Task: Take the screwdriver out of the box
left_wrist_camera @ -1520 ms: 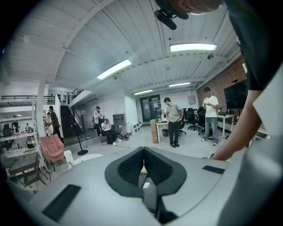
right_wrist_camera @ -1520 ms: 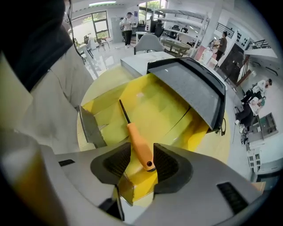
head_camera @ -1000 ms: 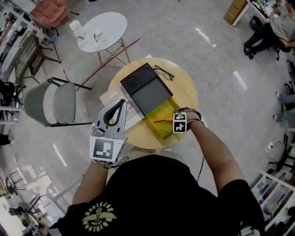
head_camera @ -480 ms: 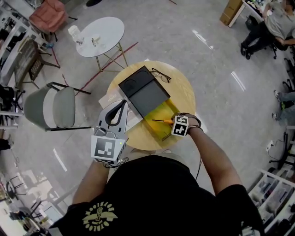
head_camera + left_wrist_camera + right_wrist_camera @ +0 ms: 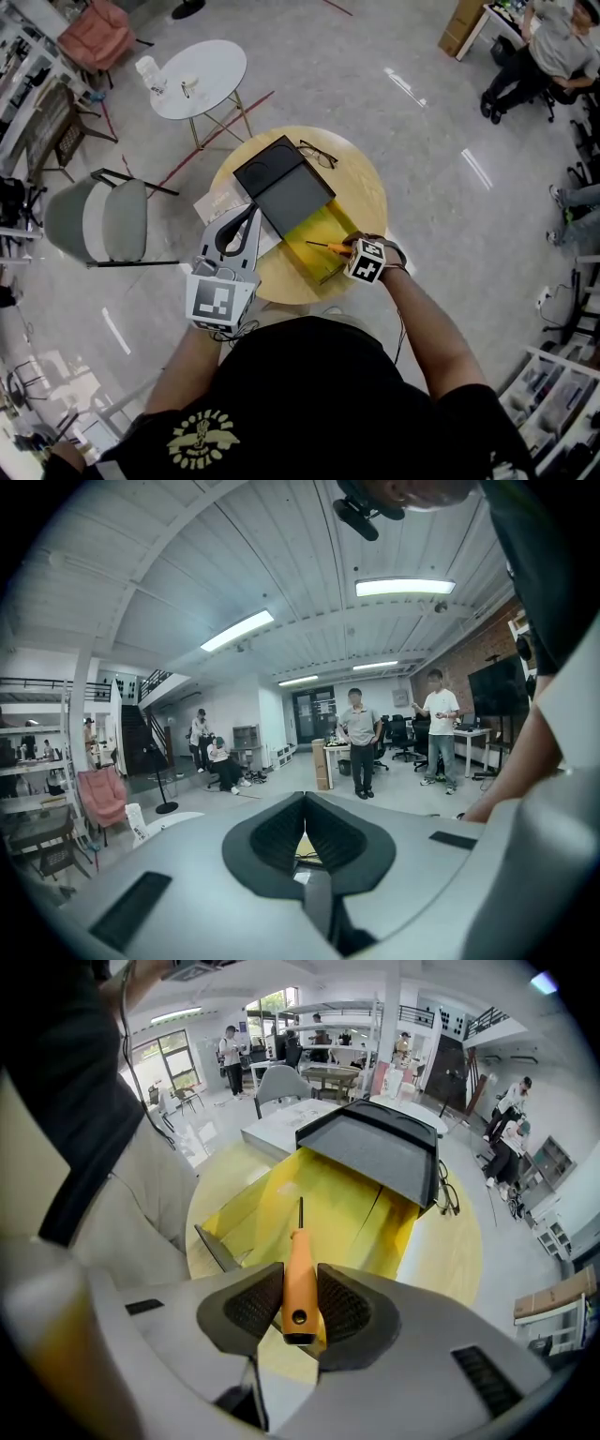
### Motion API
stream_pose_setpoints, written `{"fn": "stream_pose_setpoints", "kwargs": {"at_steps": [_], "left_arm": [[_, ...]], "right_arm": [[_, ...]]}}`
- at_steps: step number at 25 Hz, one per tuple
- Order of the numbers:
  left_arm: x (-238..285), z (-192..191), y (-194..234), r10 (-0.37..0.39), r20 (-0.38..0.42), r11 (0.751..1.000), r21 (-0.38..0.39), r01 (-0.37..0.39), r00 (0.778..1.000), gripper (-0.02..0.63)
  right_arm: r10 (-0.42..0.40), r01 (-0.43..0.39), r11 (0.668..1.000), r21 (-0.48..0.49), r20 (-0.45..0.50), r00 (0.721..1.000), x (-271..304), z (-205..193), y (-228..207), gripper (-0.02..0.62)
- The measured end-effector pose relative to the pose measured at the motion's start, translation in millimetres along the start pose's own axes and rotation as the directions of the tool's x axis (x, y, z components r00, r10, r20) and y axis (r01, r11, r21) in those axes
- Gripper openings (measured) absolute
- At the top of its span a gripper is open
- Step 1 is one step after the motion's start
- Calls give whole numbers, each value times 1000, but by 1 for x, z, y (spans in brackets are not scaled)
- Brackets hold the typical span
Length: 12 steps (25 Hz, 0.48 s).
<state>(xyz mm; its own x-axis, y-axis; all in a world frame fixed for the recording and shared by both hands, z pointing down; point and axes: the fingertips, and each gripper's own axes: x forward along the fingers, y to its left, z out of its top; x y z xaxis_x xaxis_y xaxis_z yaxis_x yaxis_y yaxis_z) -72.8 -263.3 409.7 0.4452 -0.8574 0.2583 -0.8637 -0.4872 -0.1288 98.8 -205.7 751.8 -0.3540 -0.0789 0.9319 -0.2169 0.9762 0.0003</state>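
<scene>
Right gripper view: the right gripper (image 5: 300, 1283) jaws, just closing, clamp the screwdriver (image 5: 299, 1260) over the box (image 5: 347, 1208). The left gripper (image 5: 305, 803) jaws meet, empty.

Orange-handled screwdriver (image 5: 300, 1283) showing smooth plastic, dark metal shaft; yellow cardboard box (image 5: 328, 1194) looking matt, its grey lid (image 5: 375, 1147) finely grained; round pale wooden table (image 5: 450, 1251) shining faintly.

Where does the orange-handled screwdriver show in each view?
Head view: orange-handled screwdriver at centre, against the open yellow box, at the tips of the right gripper.
Left gripper view: not in it.
Right gripper view: screwdriver lower centre, handle clamped between the jaws.
Shared landmark: the yellow box, in the head and right gripper views.
</scene>
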Motion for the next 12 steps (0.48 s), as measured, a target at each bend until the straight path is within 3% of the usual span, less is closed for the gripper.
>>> {"fn": "stream_pose_setpoints", "kwargs": {"at_steps": [12], "left_arm": [[-10,4,-16,1,18,1000,-1,-1,1000,17]], "right_arm": [[-62,62,998,3,90,994,-34,29,6,127]]}}
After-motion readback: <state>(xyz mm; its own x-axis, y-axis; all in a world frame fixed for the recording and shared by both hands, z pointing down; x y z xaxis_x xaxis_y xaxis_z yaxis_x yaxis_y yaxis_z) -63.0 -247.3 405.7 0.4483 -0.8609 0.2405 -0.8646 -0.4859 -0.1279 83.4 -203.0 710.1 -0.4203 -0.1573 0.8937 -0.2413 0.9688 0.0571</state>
